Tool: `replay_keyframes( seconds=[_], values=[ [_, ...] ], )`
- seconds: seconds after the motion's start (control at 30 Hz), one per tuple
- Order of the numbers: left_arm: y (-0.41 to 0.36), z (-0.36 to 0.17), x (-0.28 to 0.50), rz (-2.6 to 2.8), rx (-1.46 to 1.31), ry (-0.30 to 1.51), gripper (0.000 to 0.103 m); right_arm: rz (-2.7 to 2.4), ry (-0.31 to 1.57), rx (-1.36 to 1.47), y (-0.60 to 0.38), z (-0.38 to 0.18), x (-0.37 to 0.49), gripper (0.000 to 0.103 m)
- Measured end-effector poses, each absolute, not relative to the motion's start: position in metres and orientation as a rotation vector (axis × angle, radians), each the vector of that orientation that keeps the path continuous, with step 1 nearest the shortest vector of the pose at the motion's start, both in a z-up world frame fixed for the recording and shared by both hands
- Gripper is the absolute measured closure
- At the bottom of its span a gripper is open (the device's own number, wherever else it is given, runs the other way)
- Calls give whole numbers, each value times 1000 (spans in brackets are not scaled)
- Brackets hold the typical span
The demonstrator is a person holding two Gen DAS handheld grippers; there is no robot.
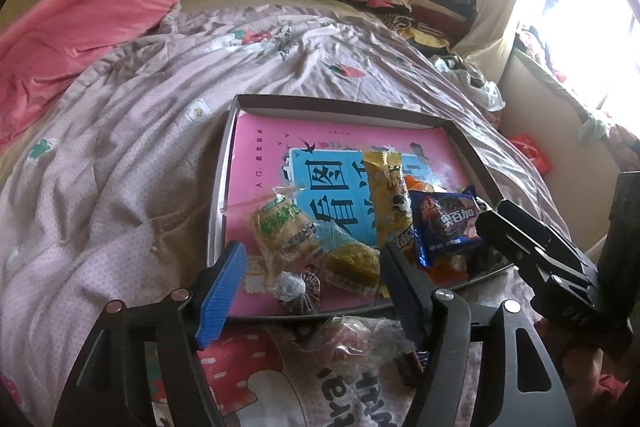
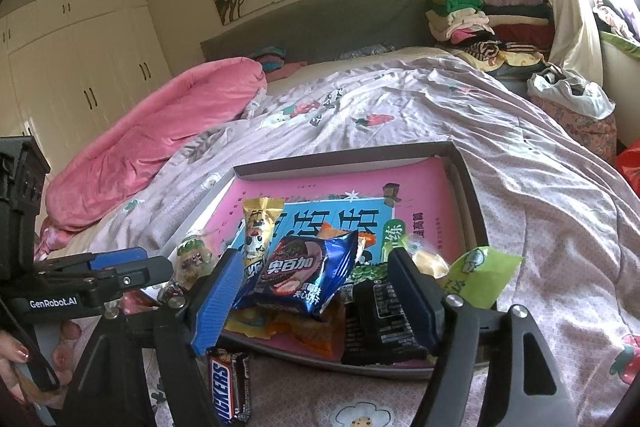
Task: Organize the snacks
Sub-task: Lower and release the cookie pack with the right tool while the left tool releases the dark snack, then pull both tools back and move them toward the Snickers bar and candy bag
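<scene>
I'm over the bed [image 2: 460, 115], the biggest thing here. On it sits a flat box [image 2: 348, 157] w/ a pink book [image 2: 432, 195] lying inside. Most snacks are piled at the box's near end.

Next down: my two claws. Left claw [image 1: 312, 275] has its jaws apart, nothing in them; under the gap I see a small round candy [image 1: 298, 287] and a green cake pack [image 1: 352, 263], not pinched. Right claw [image 2: 316, 291] also has its jaws apart, nothing gripped. A blue cookie bag [image 2: 302, 267] lies in its gap and a black packet [image 2: 380, 323] is by its right finger, pads not pressing either.

Smallest bit, and the one that counts: a Snickers bar [image 2: 230, 387] is outside the box, on the sheet, just below and a bit left of the right claw. Its long side runs toward me, away from the box. I think the right claw is nearer, but it must pull back and dip to get it. A clear candy bag [image 1: 360, 339] is also outside, right under the left claw.
</scene>
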State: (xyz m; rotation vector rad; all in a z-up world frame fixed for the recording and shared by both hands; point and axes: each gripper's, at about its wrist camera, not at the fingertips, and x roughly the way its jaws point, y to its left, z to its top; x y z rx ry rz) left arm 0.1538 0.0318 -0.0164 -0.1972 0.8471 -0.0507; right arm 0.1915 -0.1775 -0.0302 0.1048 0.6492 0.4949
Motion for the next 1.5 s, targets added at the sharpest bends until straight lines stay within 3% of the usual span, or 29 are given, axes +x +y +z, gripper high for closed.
replay_keyframes(
  seconds=[0.43,1.5],
  values=[
    [31,-8,150,-58,-205,839,27,505,625,111,-179,-20,182,22],
    [27,-2,120,-87,-168,849,26,515,650,93,-180,-8,154,21]
  ],
)
